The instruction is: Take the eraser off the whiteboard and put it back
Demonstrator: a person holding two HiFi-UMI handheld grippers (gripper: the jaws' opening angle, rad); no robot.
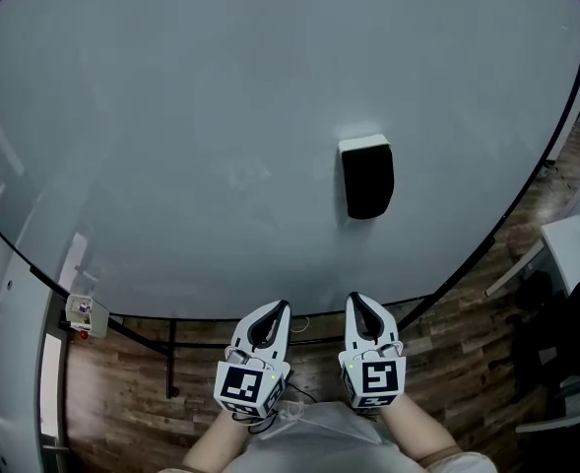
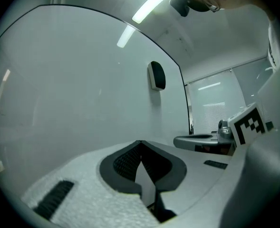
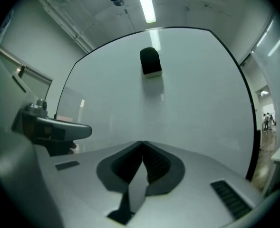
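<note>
- eraser (image 1: 366, 177) is sitting on the board (image 1: 221, 116), right of the board's middle and well up from its lower edge. nothing is touching it.
- left gripper (image 1: 278, 308) and right gripper (image 1: 356, 300) are hanging side by side, low and near the person's body, well apart from the eraser. both are pointing at the board.
- jaws on both are standing together, tips meeting, with nothing between them.
- orientation: the eraser's long axis is running up and down the board, about upright. its black back is facing out into the room. a white layer is showing at its edge, likely the side lying flat against the board.
- right gripper is sitting closer under the eraser, so i am guessing it will be the one reaching.

risks, as i am judging them:
- if the jaws are arriving at the eraser closed, they will be shoving it instead of straddling it, and it could be sliding down the board or dropping to the floor (image 1: 447, 333).
- a pinch along the long axis may be too wide a span. gripping across the two short sides looks safer.
- a shallow, tip-only grip could be letting it twist out while it is pulled off.
- on returning it, letting go before it is lying flat could be sending it down.
</note>
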